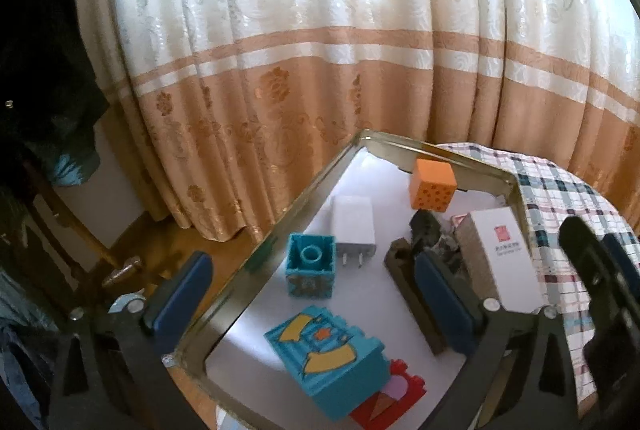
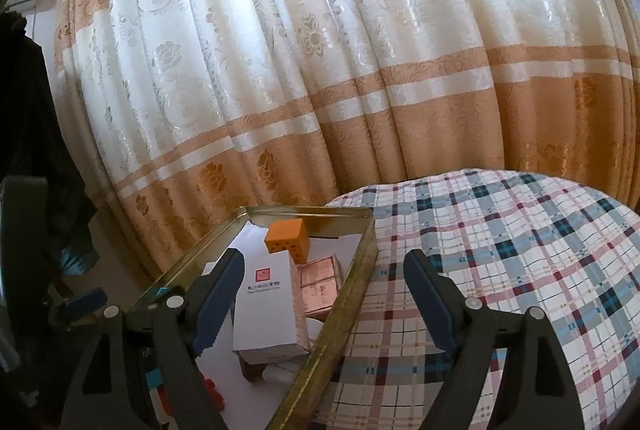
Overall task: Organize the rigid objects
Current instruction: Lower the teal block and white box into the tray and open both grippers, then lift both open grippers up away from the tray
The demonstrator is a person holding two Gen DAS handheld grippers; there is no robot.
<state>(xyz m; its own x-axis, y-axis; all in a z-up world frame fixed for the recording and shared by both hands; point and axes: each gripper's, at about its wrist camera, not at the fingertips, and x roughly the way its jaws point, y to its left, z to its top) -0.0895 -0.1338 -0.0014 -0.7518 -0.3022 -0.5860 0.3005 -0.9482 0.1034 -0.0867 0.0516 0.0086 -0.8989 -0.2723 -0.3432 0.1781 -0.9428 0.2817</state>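
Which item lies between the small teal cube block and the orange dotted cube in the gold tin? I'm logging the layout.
In the left wrist view, a white plug charger lies between the small teal cube block and the orange dotted cube, prongs toward the camera.

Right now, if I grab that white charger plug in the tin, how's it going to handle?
The white charger lies flat with its prongs toward the camera, so it probably won't roll or tip. Its glossy, smooth shell may be a little slippery between the pads. It looks rigid and small, likely light, though a push could slide it into the teal block close beside it.
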